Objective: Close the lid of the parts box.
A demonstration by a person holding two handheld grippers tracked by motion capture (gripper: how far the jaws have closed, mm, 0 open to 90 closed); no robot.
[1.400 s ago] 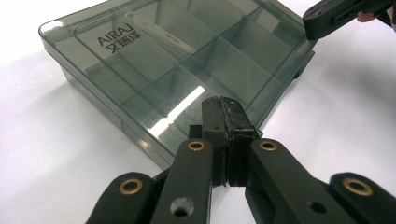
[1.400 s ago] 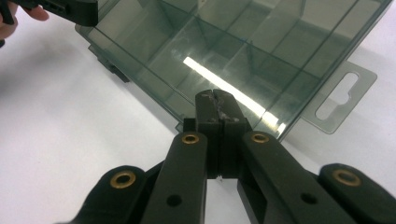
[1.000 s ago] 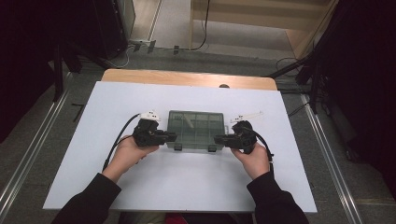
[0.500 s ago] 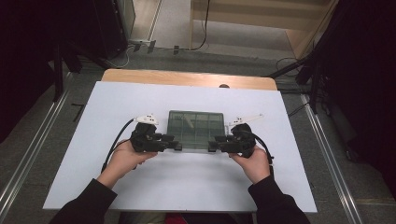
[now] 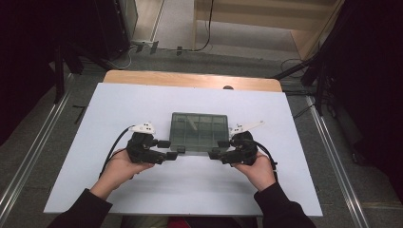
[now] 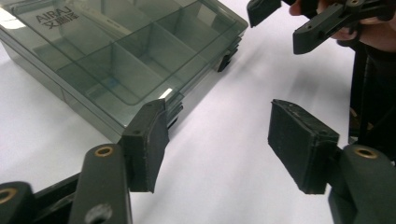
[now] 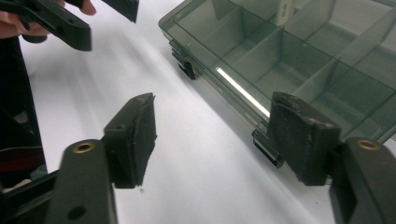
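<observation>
Scene: a person's two forearms in dark sleeves reach in from the bottom edge over a white table.
Box: a smoky, see-through compartment box lies flat near the middle of the table, lid down, dividers showing through it.
Left tool: the left tool sits at the box's near left corner; its jaws have just been opening and now stand apart, nothing pinched between them.
Right tool: the right tool mirrors it at the near right corner, jaws likewise just opened, gripping nothing.
Cables: a black cable trails from the left tool.
Beyond: a wooden strip edges the far side of the table.
</observation>
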